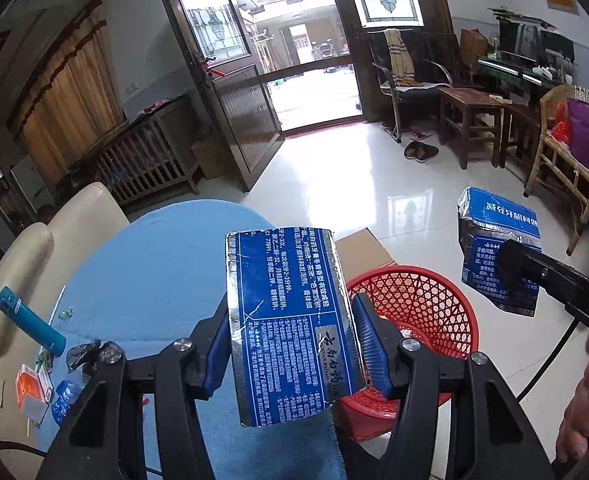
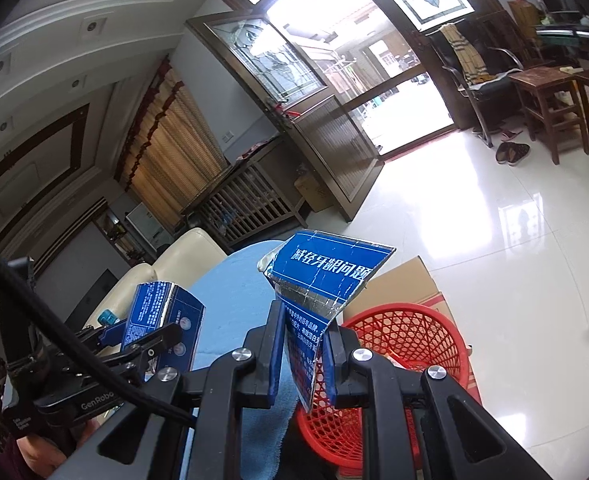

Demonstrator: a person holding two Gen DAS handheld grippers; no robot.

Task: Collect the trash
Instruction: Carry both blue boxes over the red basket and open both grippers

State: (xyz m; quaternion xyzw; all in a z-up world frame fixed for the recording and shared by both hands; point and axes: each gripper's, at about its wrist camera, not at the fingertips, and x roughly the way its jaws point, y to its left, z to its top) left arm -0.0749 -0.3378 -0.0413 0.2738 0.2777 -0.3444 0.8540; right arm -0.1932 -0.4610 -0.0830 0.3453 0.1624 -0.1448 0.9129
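My left gripper [image 1: 290, 340] is shut on a blue and silver torn toothpaste carton piece [image 1: 290, 320], held above the blue table edge, just left of the red mesh basket [image 1: 418, 312]. My right gripper [image 2: 304, 352] is shut on a second torn blue carton piece [image 2: 326, 276], held above the red mesh basket [image 2: 410, 344]. In the left wrist view the right gripper [image 1: 510, 276] and its piece [image 1: 494, 236] hang to the right of the basket. In the right wrist view the left gripper [image 2: 142, 328] and its piece [image 2: 158, 320] are at the left.
On the blue tablecloth [image 1: 154, 264] lie a teal lighter [image 1: 28, 320], an orange and white packet [image 1: 34, 392], a crumpled blue wrapper [image 1: 68, 396] and a white straw [image 1: 58, 304]. A cardboard box [image 1: 362, 248] sits behind the basket. A cream sofa [image 1: 90, 208] stands left of the table.
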